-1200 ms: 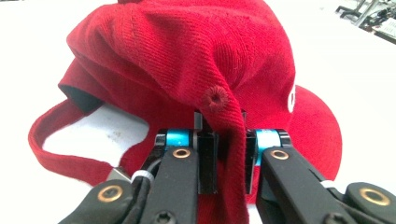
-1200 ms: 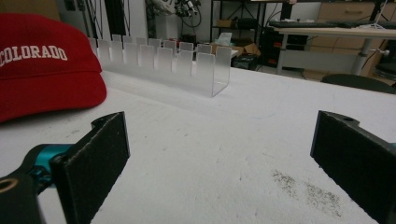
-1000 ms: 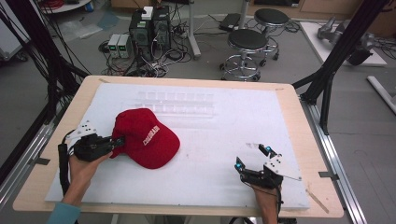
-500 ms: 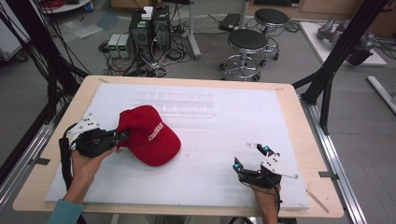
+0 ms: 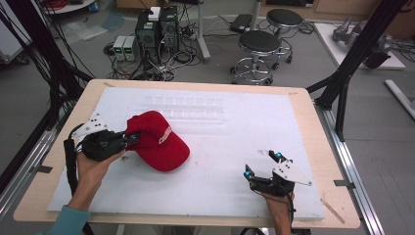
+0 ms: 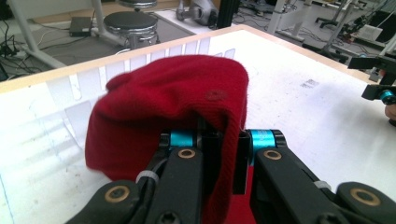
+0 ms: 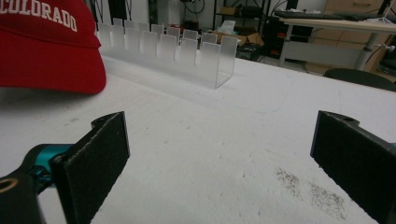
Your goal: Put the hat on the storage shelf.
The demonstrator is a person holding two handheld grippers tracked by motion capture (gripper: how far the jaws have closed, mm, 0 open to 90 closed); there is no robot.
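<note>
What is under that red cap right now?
The white mat lies under the red cap. Its rear edge is pinched in the left gripper and raised; whatever sits inside its crown is covered.

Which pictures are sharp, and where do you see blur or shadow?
High view: soft, even light; the red cap throws a faint shadow on the white board. Left gripper view: the cap's knit is sharp, background stools softer. Right gripper view: the near black pads look slightly blurred, the clear rack sharper.

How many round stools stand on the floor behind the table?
2. One stool stands just beyond the table's far edge, near the middle. The other stool stands farther back and to its right. More could be hidden outside the high view.
</note>
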